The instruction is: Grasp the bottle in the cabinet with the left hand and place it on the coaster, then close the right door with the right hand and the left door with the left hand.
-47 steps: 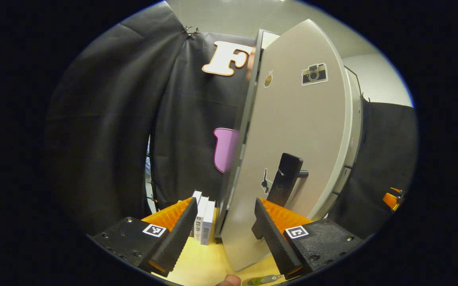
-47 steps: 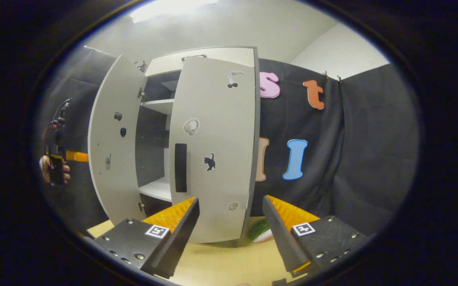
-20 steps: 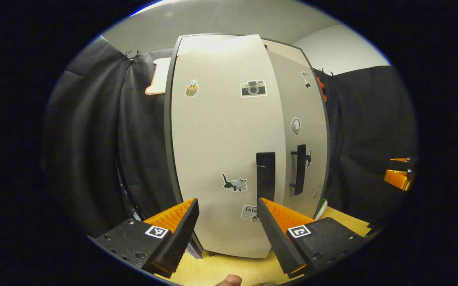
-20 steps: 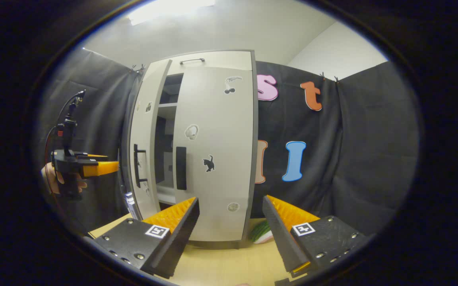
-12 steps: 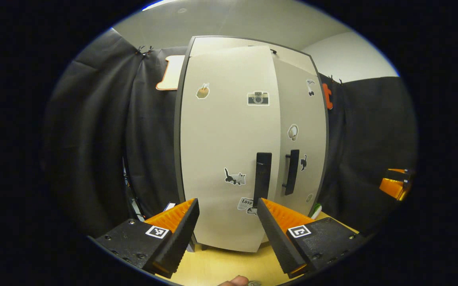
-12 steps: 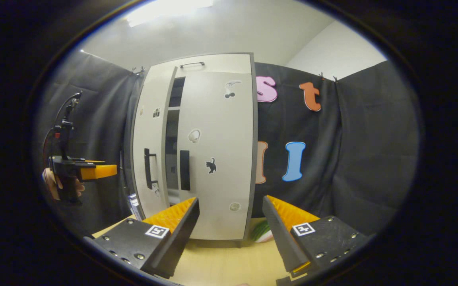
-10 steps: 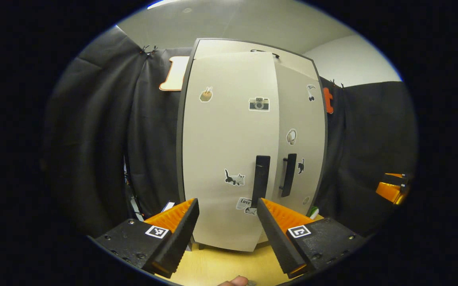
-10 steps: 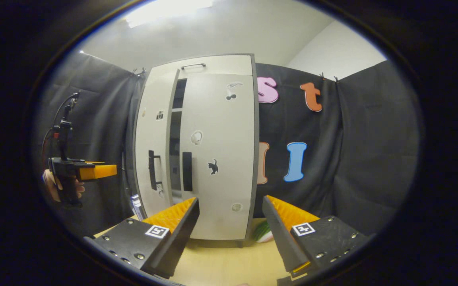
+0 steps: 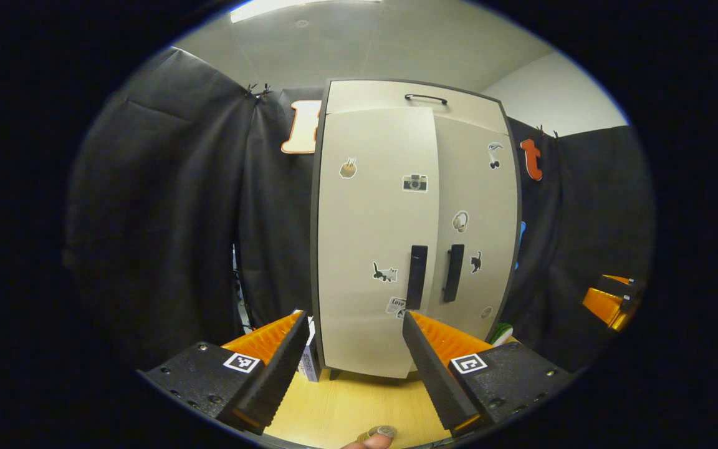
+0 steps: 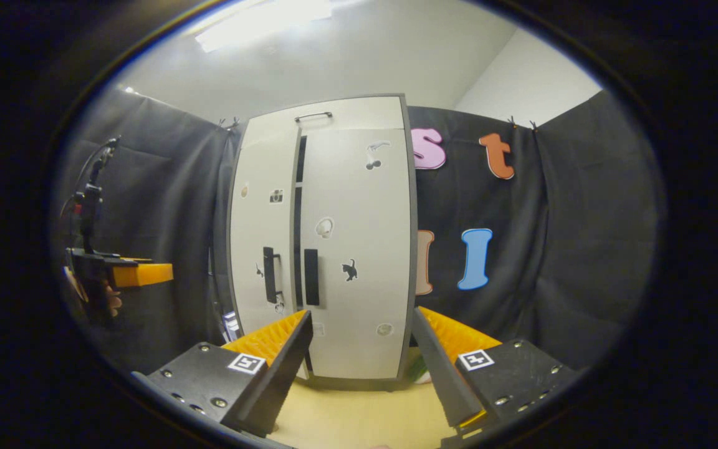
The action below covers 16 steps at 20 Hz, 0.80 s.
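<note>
While the left door (image 9: 376, 249) is sitting almost shut against the cabinet (image 9: 415, 103), we are judging the step in hand to be the last bit of closing it, and we are keeping the left gripper (image 9: 353, 355) facing the door, well back from it, with its fingers spread wide and holding nothing. To finish well, we are thinking a flat, gentle push near the left handle (image 9: 416, 285) would serve best, on the side away from the hinge, so the door seats without bouncing back. In the right gripper view a thin dark slit is showing between the two doors, so we are treating the left door as not quite home. The right gripper (image 10: 362, 358) is also hanging apart from the cabinet, fingers wide and empty, and the right door (image 10: 354, 249) is looking flush, its own handle (image 10: 311, 276) just beside the other.

The cabinet is pale grey with a dark edge, standing upright on a wooden table (image 9: 359, 405), its doors dotted with small stickers such as a camera and a cat. We are not able to make out the bottle or the coaster with any certainty; a small round thing (image 9: 379, 432) is peeking in at the bottom of the left gripper view beside a fingertip, too cropped to name
</note>
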Tool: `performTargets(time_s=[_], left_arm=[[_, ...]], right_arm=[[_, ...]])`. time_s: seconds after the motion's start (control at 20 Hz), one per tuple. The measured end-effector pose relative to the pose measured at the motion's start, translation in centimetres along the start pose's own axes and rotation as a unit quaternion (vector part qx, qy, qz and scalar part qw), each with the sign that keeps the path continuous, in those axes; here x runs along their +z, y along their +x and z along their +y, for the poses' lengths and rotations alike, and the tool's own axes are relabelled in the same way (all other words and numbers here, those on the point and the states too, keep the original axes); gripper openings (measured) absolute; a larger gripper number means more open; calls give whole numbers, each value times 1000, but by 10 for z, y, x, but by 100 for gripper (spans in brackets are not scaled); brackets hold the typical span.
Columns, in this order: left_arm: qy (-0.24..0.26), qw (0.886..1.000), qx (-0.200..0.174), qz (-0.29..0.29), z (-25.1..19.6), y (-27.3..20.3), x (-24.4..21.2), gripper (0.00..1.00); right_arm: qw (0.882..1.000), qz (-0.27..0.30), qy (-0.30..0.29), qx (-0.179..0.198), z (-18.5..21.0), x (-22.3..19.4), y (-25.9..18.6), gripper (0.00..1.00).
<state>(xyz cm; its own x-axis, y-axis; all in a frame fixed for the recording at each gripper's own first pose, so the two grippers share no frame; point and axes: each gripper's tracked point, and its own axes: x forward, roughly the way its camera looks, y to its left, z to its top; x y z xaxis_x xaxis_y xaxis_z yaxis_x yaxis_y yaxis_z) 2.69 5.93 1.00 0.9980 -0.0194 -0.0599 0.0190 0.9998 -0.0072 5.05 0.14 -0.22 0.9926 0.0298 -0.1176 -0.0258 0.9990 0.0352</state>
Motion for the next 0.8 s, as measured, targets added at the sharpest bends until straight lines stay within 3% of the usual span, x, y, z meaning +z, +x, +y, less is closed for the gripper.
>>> performTargets(time_s=[0.05,0.2,0.35,0.4,0.5,0.75,0.8], left_arm=[[5,1000,-2,-3,-3,-4,4,95],[19,1000,2,-1,-1,-13,2,96],[25,1000,17,4,13,-20,7,92],[23,1000,16,2,15,-21,9,95],[14,1000,5,-5,17,-21,16,92],[5,1000,-11,-21,24,-14,22,96],[7,1000,-15,-22,24,-13,20,91]], right_arm=[[1000,2,-6,0,2,-2,1,97],[1000,13,-13,-3,10,-13,-3,97],[1000,14,-2,-1,22,-11,-4,97],[1000,11,0,2,27,-9,-4,97],[1000,6,2,2,32,-5,-3,97],[1000,-1,14,-6,44,-1,-2,97],[1000,-3,18,-6,47,1,-3,97]])
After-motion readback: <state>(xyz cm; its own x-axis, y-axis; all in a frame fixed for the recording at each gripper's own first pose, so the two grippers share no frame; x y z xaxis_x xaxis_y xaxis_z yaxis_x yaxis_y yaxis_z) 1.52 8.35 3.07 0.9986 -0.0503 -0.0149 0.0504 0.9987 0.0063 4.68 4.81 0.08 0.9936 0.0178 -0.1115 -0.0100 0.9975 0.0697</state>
